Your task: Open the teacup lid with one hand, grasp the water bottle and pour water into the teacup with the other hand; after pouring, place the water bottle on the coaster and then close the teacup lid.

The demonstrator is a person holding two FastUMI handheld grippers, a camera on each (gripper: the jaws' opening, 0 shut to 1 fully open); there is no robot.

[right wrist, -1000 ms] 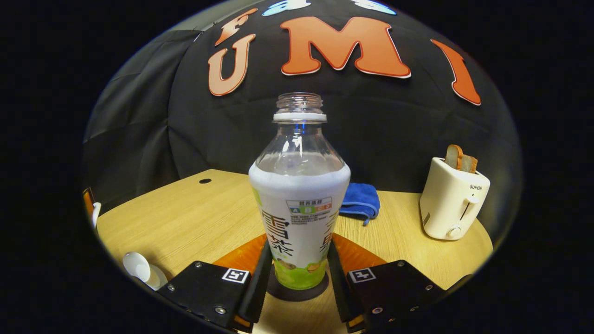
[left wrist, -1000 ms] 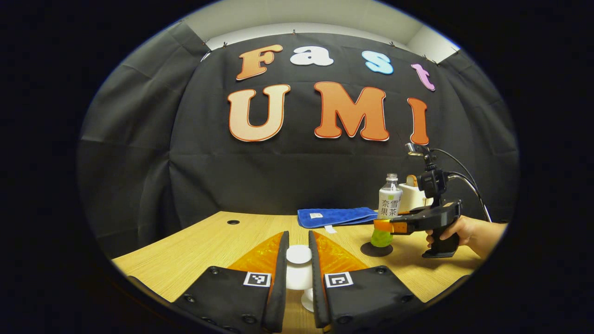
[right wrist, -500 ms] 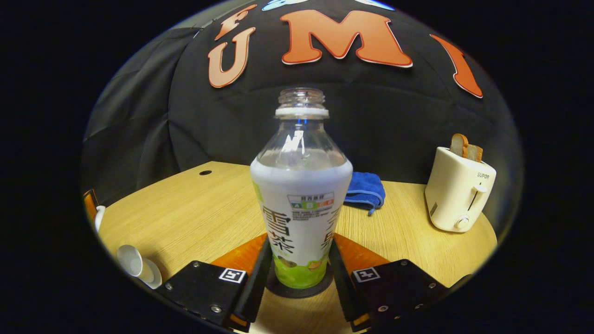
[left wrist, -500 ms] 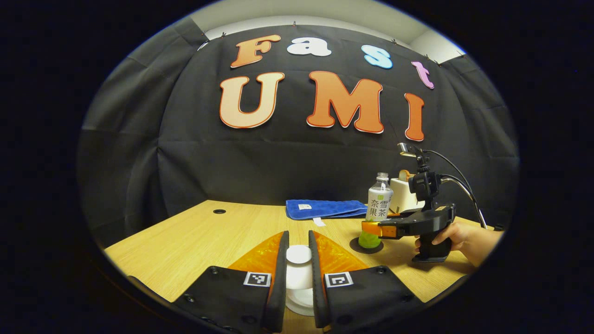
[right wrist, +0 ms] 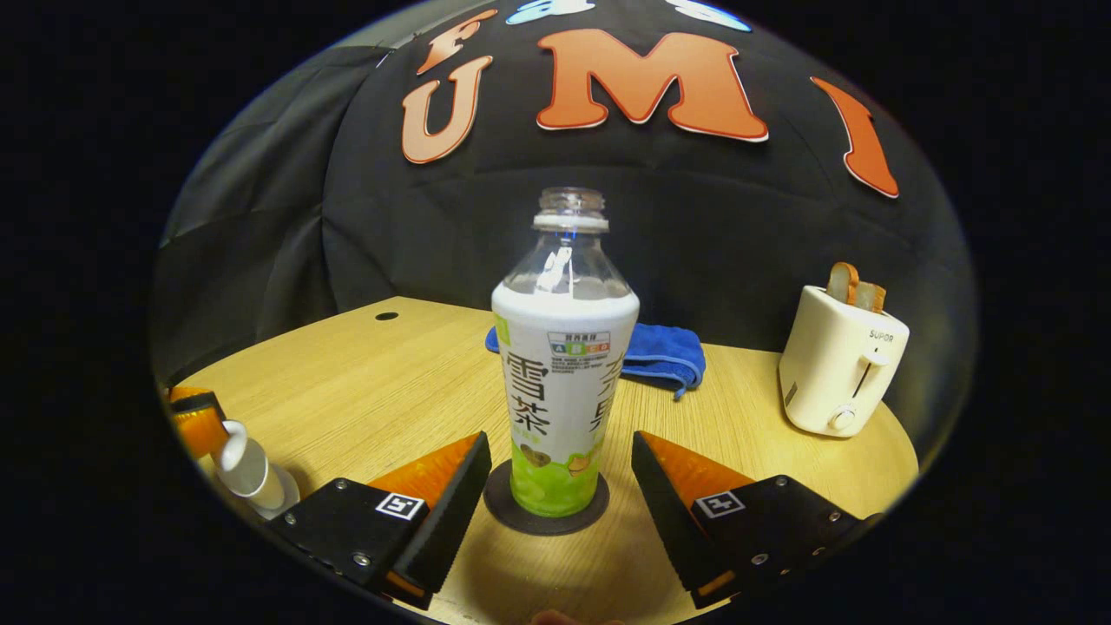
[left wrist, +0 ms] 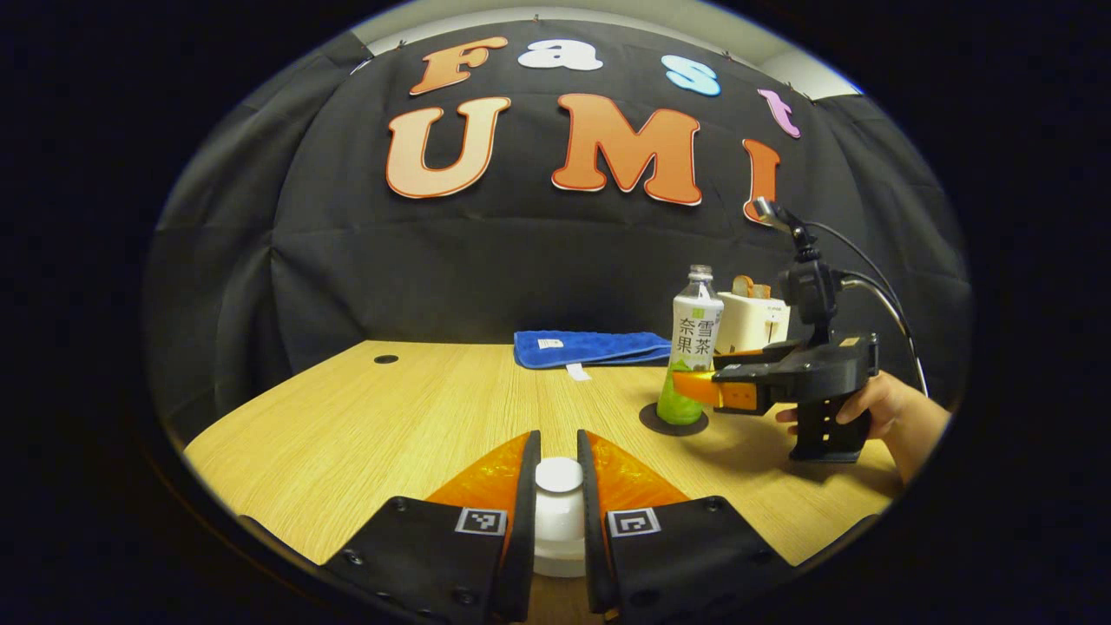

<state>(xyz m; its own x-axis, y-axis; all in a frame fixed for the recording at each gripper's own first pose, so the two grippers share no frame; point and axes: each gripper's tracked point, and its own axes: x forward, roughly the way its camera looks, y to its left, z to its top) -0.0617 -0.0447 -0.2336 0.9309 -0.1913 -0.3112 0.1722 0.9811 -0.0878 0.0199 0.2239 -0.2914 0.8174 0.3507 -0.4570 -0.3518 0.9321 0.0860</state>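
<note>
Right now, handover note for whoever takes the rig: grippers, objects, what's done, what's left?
Left hand-held gripper: shut on the teacup lid, white teacup right beneath it.
Right hand-held gripper: open, fingers on either side of the water bottle, not touching.
Bottle stands upright, uncapped, on the dark coaster.
Done: bottle placed on coaster.
Left: seat the lid on the teacup, release, withdraw both grippers.

From my left gripper [left wrist: 558, 512] I see its fingers closed on the white knobbed teacup lid [left wrist: 558, 508] above the light wooden table [left wrist: 391, 417]. Farther right, the clear labelled water bottle [left wrist: 692, 347] stands upright on the round dark coaster [left wrist: 673, 420], the right gripper [left wrist: 699, 388] beside it, held by a hand [left wrist: 877, 408].
</note>
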